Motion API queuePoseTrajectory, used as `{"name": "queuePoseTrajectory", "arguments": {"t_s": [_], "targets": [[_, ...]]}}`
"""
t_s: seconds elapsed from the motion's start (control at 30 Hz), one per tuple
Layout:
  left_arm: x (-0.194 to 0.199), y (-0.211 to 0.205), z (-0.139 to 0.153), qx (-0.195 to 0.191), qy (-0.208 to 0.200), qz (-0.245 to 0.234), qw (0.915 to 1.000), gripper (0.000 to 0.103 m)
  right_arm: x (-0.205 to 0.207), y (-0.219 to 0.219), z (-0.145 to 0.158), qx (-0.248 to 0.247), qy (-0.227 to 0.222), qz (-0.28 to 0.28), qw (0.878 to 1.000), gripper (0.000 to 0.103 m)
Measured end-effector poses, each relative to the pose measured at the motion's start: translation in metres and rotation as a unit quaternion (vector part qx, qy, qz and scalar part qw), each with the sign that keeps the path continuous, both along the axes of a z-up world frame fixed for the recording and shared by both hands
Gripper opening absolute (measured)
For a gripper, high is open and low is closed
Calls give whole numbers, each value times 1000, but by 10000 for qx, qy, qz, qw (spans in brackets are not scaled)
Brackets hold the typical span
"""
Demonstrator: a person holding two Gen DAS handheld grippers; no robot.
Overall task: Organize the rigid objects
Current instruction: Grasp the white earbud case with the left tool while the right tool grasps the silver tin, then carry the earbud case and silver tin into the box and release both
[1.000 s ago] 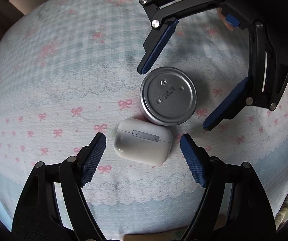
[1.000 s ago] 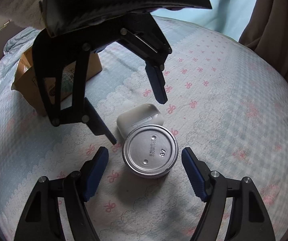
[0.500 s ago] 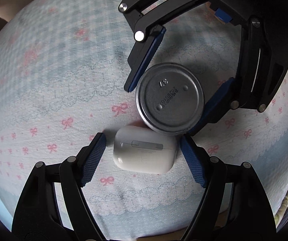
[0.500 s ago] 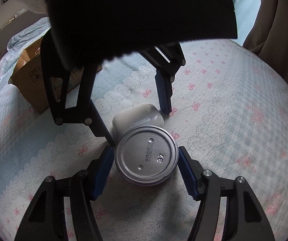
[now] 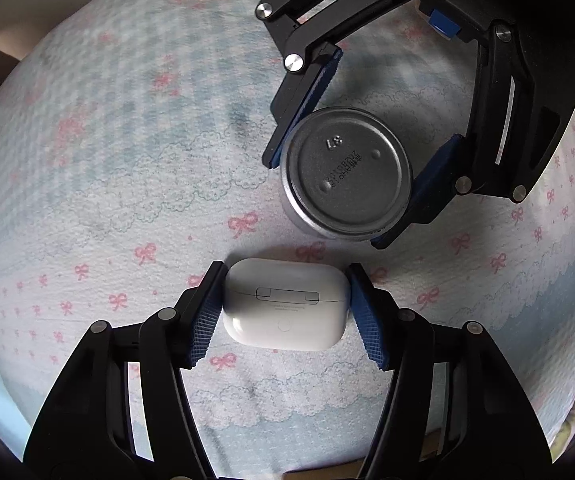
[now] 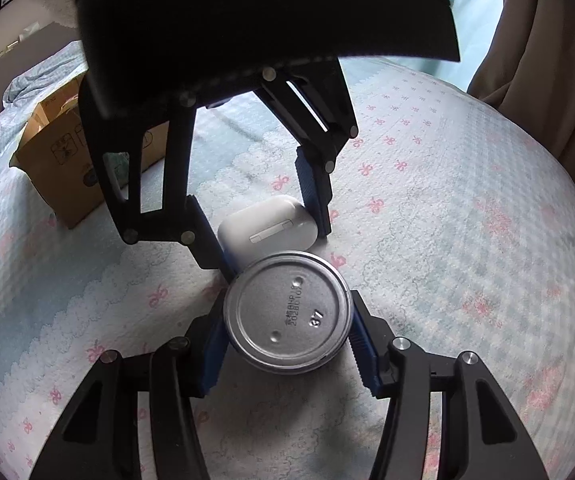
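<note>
A white earbud case lies on the bow-patterned bed cover, and my left gripper is shut on its two sides. A silver can stands bottom-up just beyond it, and my right gripper is shut on the can. In the right wrist view the case sits behind the can between the left gripper's blue pads. The two grippers face each other closely.
An open cardboard box stands on the bed at the left in the right wrist view. A brown curtain hangs at the right. The bed cover extends around both objects.
Both grippers have closed: the left on the earbud case, the right on the can. The can and case now sit slightly apart.
</note>
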State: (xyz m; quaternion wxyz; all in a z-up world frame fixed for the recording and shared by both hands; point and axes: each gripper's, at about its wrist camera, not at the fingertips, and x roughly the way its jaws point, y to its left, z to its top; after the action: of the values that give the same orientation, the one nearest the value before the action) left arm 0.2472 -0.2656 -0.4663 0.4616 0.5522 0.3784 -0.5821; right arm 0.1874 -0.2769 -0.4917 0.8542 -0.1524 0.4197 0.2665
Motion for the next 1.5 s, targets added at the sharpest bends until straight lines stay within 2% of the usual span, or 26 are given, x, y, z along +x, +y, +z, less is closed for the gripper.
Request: {"name": "queuePoseTrajectory", "arguments": {"t_s": [0.17, 0.27, 0.4, 0.63, 0.77, 0.93, 1.03, 1.1, 1.2, 1.43, 1.5], "targets": [[13, -3, 24, -146, -13, 446, 9989, 57, -13, -12, 13, 2, 76, -236, 9997, 50], [23, 7, 55, -287, -46, 816, 9962, 57, -19, -20, 29, 75, 105, -480, 9988, 50], [31, 20, 103, -541, -22, 1402, 9886, 57, -27, -30, 62, 137, 49, -805, 9966, 50], [17, 57, 195, -985, -88, 2334, 9673, 57, -17, -27, 146, 263, -174, -1139, 9930, 50], [-3, 81, 240, -1180, -175, 2935, 9485, 57, -18, -12, 197, 238, -265, -1186, 9923, 50], [-29, 123, 286, -1436, -248, 3716, 9169, 57, -22, 12, 255, 385, -240, -1250, 9911, 50], [-42, 151, 308, -1544, -375, 4199, 8936, 57, -29, 33, 279, 417, -228, -1206, 9916, 50], [-48, 172, 318, -1638, -427, 4541, 8747, 57, -32, 49, 291, 489, -149, -1154, 9920, 50], [-54, 208, 329, -1765, -487, 5083, 8415, 57, -31, 73, 302, 585, -31, -1094, 9923, 50], [-51, 304, 329, -2050, -492, 6299, 7475, 57, -30, 140, 309, 689, 226, -1089, 9914, 50], [-50, 330, 322, -2085, -441, 6546, 7253, 57, -29, 159, 311, 715, 273, -1147, 9904, 50]]}}
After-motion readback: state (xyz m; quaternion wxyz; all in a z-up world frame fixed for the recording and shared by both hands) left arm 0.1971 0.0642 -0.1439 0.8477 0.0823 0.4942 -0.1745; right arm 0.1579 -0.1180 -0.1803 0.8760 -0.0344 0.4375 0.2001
